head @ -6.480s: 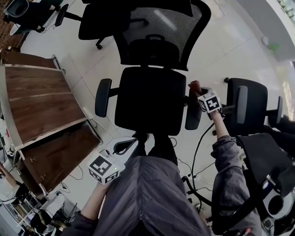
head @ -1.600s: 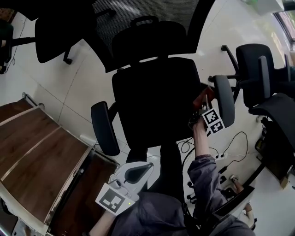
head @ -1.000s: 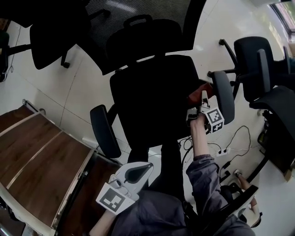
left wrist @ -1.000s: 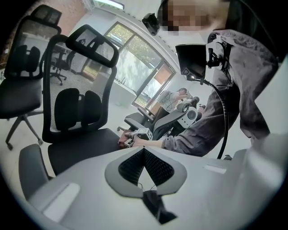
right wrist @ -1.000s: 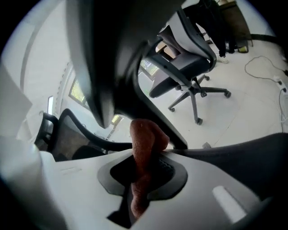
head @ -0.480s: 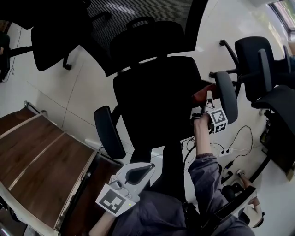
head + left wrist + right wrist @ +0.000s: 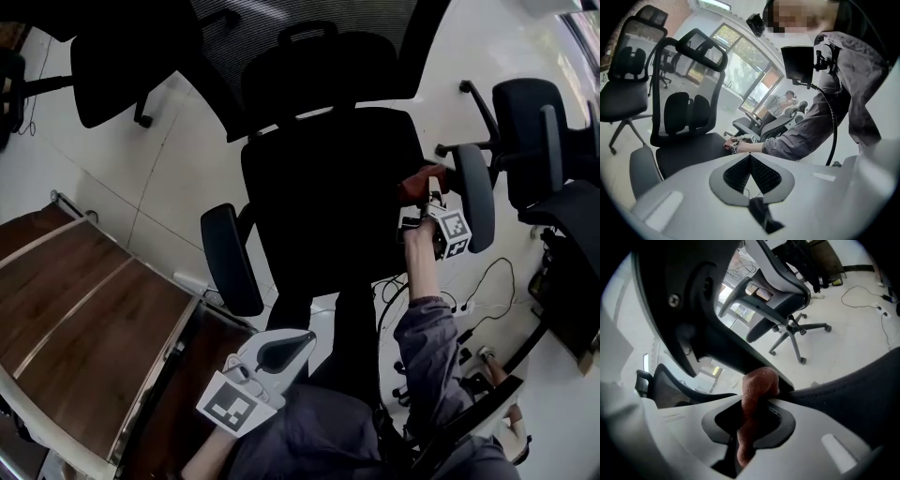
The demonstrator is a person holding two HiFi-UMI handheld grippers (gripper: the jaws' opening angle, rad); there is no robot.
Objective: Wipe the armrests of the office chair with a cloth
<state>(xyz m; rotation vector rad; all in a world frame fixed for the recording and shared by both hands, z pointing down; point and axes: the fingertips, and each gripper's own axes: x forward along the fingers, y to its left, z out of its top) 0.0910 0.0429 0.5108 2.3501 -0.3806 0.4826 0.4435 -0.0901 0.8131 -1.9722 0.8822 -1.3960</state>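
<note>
Your right gripper (image 7: 432,195) squeezes the red cloth (image 7: 415,184) just beside the chair's armrest (image 7: 474,202) at 3 o'clock. Your left gripper (image 7: 302,339) hangs closed and empty at 6 o'clock.

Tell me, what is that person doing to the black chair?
A person stands over an office chair with a gripper in each hand. The right gripper is shut on a reddish cloth and holds it at the inner edge of the armrest on the person's right, beside the seat. The left gripper is shut and empty, held low near the person's body. No gripper is at the other armrest.
</note>
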